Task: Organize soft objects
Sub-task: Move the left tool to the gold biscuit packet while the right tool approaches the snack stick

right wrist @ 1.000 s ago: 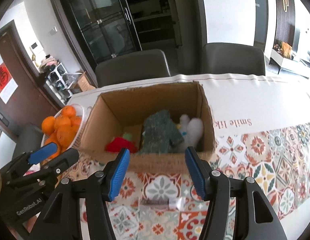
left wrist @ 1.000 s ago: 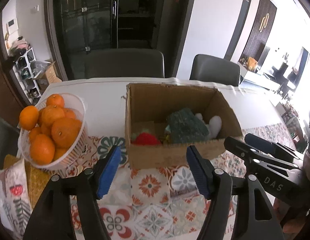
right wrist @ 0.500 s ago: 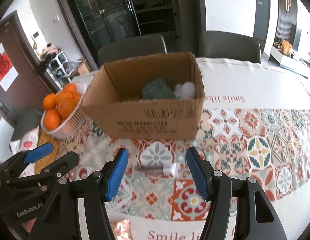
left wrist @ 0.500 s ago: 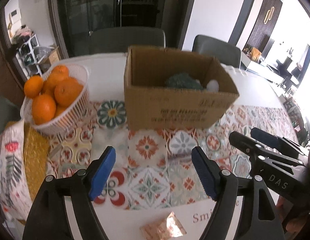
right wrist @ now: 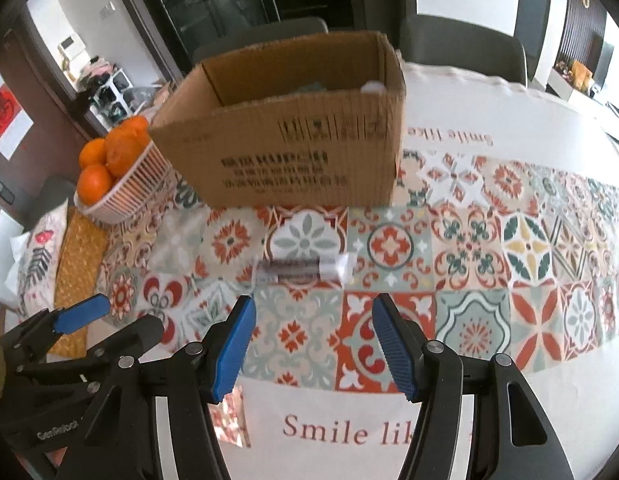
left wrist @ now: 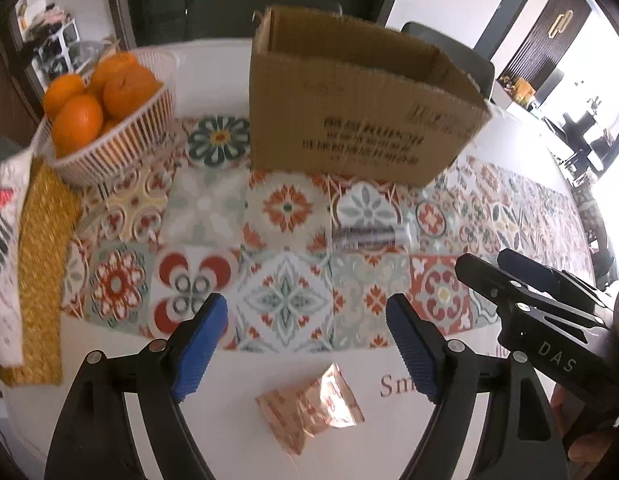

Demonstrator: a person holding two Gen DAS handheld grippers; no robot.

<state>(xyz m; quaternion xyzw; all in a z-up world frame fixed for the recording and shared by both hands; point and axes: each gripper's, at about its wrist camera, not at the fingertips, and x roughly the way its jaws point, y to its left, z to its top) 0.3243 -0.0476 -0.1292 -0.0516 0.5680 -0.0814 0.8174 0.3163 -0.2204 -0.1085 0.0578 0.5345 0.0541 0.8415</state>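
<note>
Left wrist view: the left gripper points down at a patterned tablecloth, its blue fingers wide apart and holding nothing; the jaws have just been opening. A copper foil packet lies at 6 o'clock, just below the fingertips. A cardboard box stands at 12 o'clock, a basket of oranges at 10 o'clock. The right gripper hangs half open, empty, a clear-wrapped packet just beyond it at 12 o'clock.

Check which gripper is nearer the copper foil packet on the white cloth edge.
Left. The left gripper hangs open right above the foil packet, jaws just widened, nothing between them. The right gripper sits off to the packet's right.
</note>
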